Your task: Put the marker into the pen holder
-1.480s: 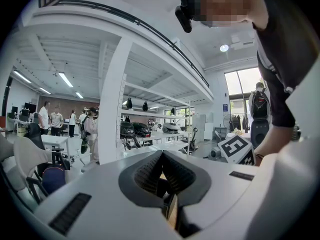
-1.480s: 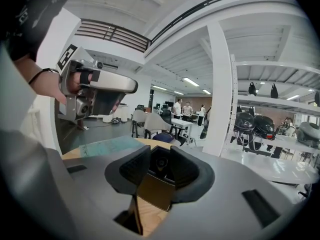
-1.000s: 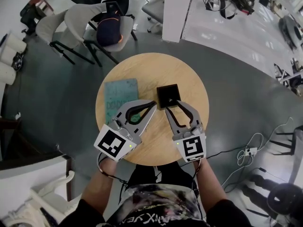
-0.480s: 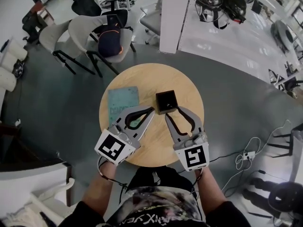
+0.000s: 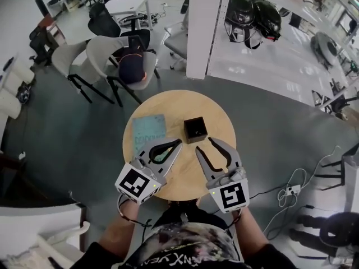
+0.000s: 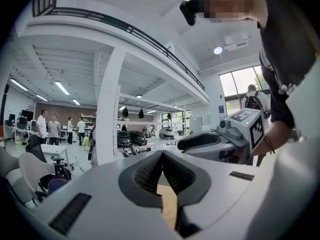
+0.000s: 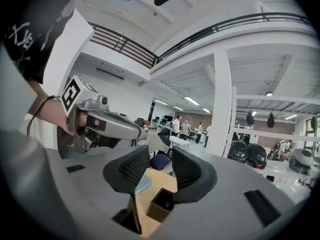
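Observation:
A black square pen holder (image 5: 195, 129) stands near the middle of the round wooden table (image 5: 219, 116). In the right gripper view the pen holder (image 7: 161, 206) shows a small round dark end inside it; I cannot tell if that is the marker. No marker lies loose on the table. My right gripper (image 5: 203, 144) hovers just short of the holder, open and empty, and its jaws (image 7: 160, 166) stand apart. My left gripper (image 5: 180, 142) is shut with nothing in it, over the table beside a teal mat (image 5: 148, 131); its tips (image 6: 162, 156) meet.
The teal mat lies left of the holder. Grey chairs (image 5: 120, 60) stand beyond the table's far side, and a white pillar (image 5: 205, 27) rises behind it. A power strip and cables (image 5: 291, 190) lie on the floor to the right. People stand far off (image 6: 50, 129).
Both grippers have drawn back towards the table's near edge. The right gripper's tips, which were at the holder's rim, are now clear of it. The head camera has tilted up.

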Motion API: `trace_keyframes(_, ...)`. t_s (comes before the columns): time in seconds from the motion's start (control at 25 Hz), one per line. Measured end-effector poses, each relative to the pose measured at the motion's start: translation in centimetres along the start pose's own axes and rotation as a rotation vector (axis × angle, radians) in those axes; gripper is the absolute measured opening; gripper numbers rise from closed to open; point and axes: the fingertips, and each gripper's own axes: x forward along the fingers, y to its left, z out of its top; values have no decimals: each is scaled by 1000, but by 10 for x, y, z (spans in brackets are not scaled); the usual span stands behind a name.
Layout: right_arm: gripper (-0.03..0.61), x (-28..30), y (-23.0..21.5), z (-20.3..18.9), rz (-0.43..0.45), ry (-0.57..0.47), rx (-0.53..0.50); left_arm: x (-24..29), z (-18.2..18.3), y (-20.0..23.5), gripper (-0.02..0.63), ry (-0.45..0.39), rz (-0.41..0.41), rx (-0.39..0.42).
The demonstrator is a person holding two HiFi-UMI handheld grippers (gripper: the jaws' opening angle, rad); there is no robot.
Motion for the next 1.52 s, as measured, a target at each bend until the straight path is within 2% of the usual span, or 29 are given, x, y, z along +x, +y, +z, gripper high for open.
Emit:
trace_keyframes(0.48,146,-33,23,36,35,-18,-2,-20,27,-38,17,-16,-40,-17)
trace_keyframes(0.84,3,-37,16,52,8,-55,-4,-32,38,-40,17,-14,-47,-20)
trace_keyframes(1.04,3,-34,17,49,30,-57,41,-33,35,-35,17,-6,-37,-33)
trace_keyframes(1.52,1,-22,15,55,73,-66,31,-23,35,-16,17,-10,-26,-34)
